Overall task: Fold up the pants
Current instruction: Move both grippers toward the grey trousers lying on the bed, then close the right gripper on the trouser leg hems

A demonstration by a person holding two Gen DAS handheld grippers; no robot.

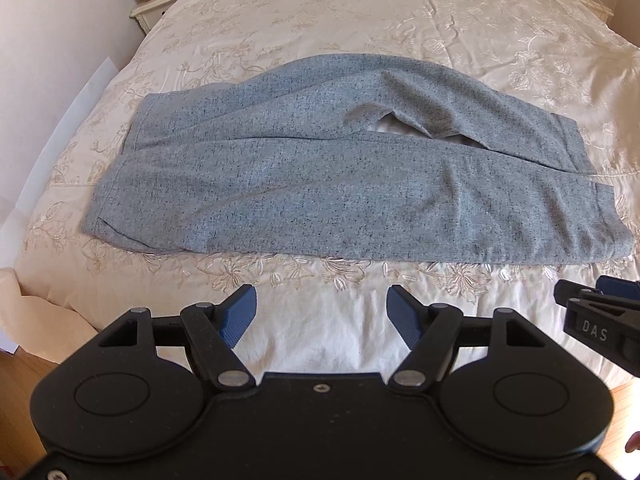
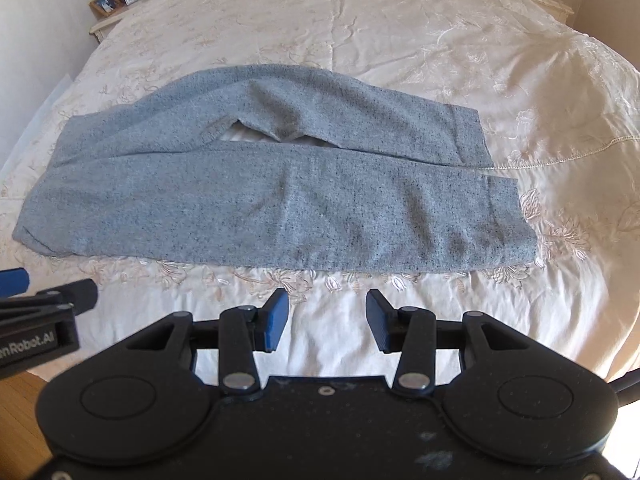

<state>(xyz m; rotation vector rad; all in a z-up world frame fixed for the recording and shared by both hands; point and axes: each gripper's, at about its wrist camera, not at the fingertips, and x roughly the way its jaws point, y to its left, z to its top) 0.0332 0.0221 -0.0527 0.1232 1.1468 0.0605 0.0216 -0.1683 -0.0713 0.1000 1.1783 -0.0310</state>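
The grey pants (image 1: 320, 168) lie flat across the cream bedspread (image 1: 320, 8), the two legs side by side, so the long near edge faces both tools, which looks like the setup for a lengthwise fold. On the left, the left gripper (image 1: 322, 314) hangs over bare quilt just short of that edge, jaws spread wide and holding nothing. Beside it on the right, the right gripper (image 2: 327, 320) is spread too and empty, lined up near the same hem, apparently ready to pinch.

Both wrist views bedward (shared pants (image 1: 304, 168))
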